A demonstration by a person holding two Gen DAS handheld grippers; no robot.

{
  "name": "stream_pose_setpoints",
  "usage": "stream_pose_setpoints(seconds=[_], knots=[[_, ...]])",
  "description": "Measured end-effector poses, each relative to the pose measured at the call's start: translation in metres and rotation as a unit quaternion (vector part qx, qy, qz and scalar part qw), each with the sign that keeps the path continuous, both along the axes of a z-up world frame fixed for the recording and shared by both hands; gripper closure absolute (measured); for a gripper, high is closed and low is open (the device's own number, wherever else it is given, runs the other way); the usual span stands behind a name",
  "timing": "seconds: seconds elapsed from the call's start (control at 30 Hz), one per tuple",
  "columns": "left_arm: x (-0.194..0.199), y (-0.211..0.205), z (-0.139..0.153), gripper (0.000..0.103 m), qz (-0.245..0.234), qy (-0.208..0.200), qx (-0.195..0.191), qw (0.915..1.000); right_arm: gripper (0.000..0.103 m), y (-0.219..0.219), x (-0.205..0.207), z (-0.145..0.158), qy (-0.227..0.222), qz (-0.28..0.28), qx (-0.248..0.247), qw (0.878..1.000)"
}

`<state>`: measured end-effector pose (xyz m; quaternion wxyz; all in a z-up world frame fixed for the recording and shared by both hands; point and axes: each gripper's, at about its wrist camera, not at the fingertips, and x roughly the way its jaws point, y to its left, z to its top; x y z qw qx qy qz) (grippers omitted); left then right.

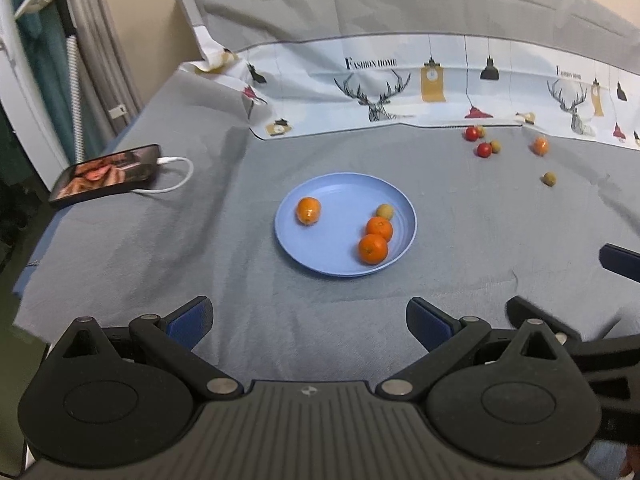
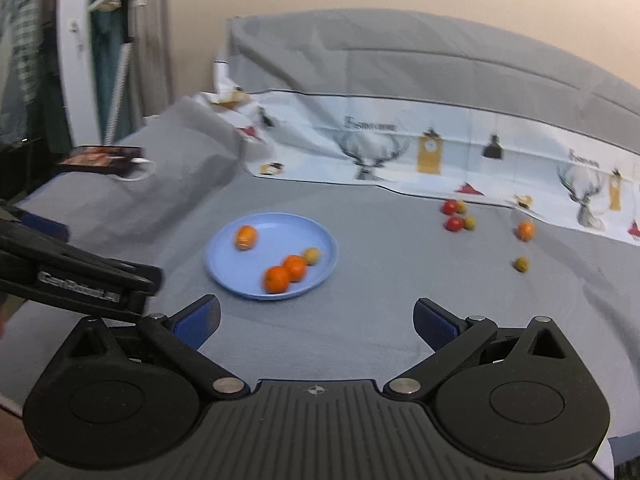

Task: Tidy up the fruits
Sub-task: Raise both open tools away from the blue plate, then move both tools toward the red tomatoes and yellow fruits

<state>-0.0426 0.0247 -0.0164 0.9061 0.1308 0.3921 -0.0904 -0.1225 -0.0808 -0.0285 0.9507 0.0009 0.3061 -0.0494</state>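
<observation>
A blue plate (image 1: 344, 196) (image 2: 276, 224) lies on the grey cloth and holds three oranges (image 1: 373, 249) (image 2: 277, 279) and a small green-yellow fruit (image 1: 385, 211) (image 2: 311, 255). Far right on the cloth lie two red fruits (image 1: 484, 149) (image 2: 453, 223), a loose orange (image 1: 540, 145) (image 2: 525, 230) and small green fruits (image 1: 549, 179) (image 2: 521, 264). My left gripper (image 1: 308, 322) is open and empty, near the plate's front side. My right gripper (image 2: 316, 324) is open and empty, in front of the plate.
A phone (image 1: 106, 178) on a white charging cable (image 1: 176, 176) lies at the left edge of the cloth. A patterned cloth with deer prints (image 1: 400, 88) runs along the back. The right gripper's body (image 1: 616, 264) shows at the right edge of the left wrist view.
</observation>
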Motion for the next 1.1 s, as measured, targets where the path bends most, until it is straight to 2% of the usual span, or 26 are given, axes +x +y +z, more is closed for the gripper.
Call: stream_pose_setpoints(seconds=[0.1,0.27,0.43,0.57,0.63,0.83,0.93,0.97,1.1], knots=[[0.022,-0.019,-0.006,0.0,-0.008,0.016,0.005,0.9998,0.001,-0.025,0.012,-0.011,0.003,-0.041,0.002,0.999],[0.073,-0.07,-0.019,0.0,-0.034,0.041,0.008,0.9986,0.001,-0.099,0.043,-0.036,0.015,-0.143,0.01,0.99],[0.135,-0.145,-0.037,0.0,-0.076,0.042,0.0,0.9962,0.001,-0.189,0.08,-0.069,0.024,-0.244,0.009,0.969],[0.19,-0.211,-0.066,0.0,-0.105,0.051,-0.013,0.9931,0.001,-0.245,0.125,-0.097,0.022,-0.31,0.024,0.95],[0.215,-0.241,-0.081,0.0,-0.119,0.06,-0.016,0.9909,0.001,-0.268,0.148,-0.112,0.022,-0.324,0.021,0.946],[0.283,-0.32,-0.128,0.0,-0.153,0.072,-0.009,0.9855,0.001,-0.319,0.199,-0.154,0.037,-0.329,0.012,0.944],[0.307,-0.349,-0.151,0.0,-0.174,0.075,-0.006,0.982,0.001,-0.339,0.208,-0.175,0.058,-0.326,0.012,0.944],[0.313,-0.358,-0.158,0.0,-0.183,0.081,-0.001,0.9798,0.001,-0.34,0.207,-0.176,0.044,-0.324,0.004,0.945],[0.329,-0.384,-0.182,0.0,-0.209,0.093,0.025,0.9731,0.001,-0.351,0.212,-0.18,0.036,-0.335,-0.009,0.942]])
